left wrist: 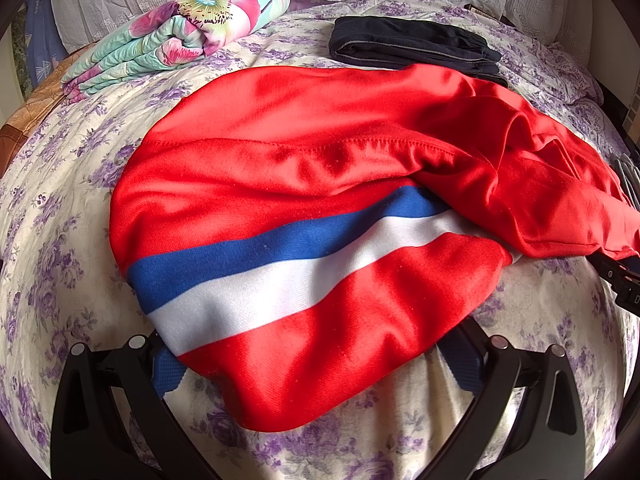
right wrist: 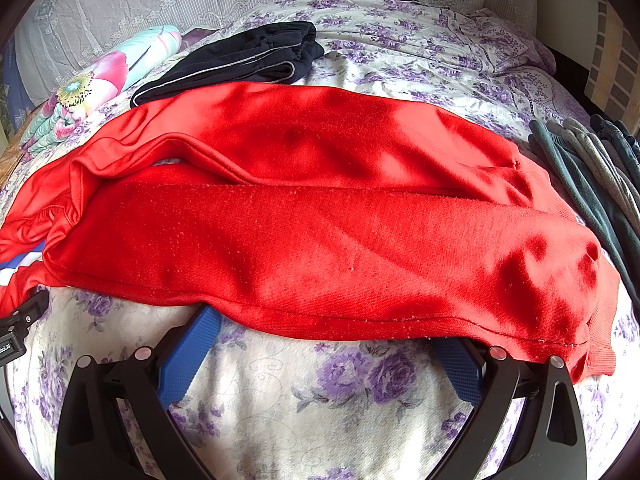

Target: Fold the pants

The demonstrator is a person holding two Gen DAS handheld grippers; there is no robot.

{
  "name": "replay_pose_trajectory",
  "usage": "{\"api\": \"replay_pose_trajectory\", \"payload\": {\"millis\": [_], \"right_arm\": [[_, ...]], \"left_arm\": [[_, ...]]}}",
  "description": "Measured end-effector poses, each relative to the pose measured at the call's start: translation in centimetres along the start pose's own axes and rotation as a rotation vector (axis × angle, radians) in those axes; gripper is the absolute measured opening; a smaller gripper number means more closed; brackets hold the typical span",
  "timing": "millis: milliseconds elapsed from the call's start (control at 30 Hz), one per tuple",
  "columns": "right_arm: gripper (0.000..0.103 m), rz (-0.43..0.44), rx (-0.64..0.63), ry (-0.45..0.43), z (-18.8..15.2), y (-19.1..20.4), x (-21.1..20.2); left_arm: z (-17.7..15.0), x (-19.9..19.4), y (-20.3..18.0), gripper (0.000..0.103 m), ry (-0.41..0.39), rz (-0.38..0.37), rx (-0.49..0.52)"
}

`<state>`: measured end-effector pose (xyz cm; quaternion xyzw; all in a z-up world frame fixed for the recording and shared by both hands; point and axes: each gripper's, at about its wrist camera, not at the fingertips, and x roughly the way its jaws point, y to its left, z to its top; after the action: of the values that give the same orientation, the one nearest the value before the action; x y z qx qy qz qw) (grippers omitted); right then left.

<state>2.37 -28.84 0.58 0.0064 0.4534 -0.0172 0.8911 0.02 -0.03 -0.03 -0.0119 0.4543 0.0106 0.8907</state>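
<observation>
Red pants (left wrist: 320, 152) with a blue and white stripe (left wrist: 280, 264) lie across the flowered bed, folded lengthwise. In the right wrist view the red pants (right wrist: 320, 220) fill the middle. My left gripper (left wrist: 316, 364) is open, its blue-padded fingers (left wrist: 168, 372) spread wide at the near edge of the striped part, with the tips hidden under the cloth. My right gripper (right wrist: 332, 340) is open at the near hem, its fingers (right wrist: 192, 352) spread and the tips under the red cloth. Part of the right gripper shows at the right edge of the left wrist view (left wrist: 620, 280).
Folded dark pants (left wrist: 412, 46) lie behind the red ones. A rolled flowered quilt (left wrist: 180, 36) is at the back left. A pile of grey and dark clothes (right wrist: 592, 160) lies at the right. The bedsheet (right wrist: 312, 400) is white with purple flowers.
</observation>
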Motion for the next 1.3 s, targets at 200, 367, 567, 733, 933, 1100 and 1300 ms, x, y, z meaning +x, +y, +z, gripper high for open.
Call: {"api": "replay_pose_trajectory", "payload": {"millis": [200, 367, 567, 733, 933, 1100, 1300], "right_arm": [[0.100, 0.000, 0.000, 0.000, 0.0, 0.0, 0.0], [0.100, 0.000, 0.000, 0.000, 0.0, 0.0, 0.0], [0.100, 0.000, 0.000, 0.000, 0.0, 0.0, 0.0], [0.100, -0.001, 0.000, 0.000, 0.0, 0.0, 0.0], [0.100, 0.001, 0.000, 0.000, 0.0, -0.1, 0.0], [0.100, 0.050, -0.031, -0.024, -2.4, -0.2, -2.2], [0.100, 0.281, 0.114, -0.080, -5.2, -4.0, -4.9]], "left_arm": [[0.0, 0.0, 0.0, 0.099, 0.000, 0.000, 0.000], [0.0, 0.0, 0.0, 0.099, 0.000, 0.000, 0.000], [0.0, 0.0, 0.0, 0.099, 0.000, 0.000, 0.000], [0.0, 0.0, -0.1, 0.099, 0.002, 0.006, -0.005], [0.0, -0.2, -0.6, 0.099, 0.015, 0.037, -0.032], [-1.7, -1.8, 0.8, 0.099, 0.012, -0.081, -0.010], [-3.3, -3.0, 9.0, 0.099, -0.035, -0.533, -0.296]]}}
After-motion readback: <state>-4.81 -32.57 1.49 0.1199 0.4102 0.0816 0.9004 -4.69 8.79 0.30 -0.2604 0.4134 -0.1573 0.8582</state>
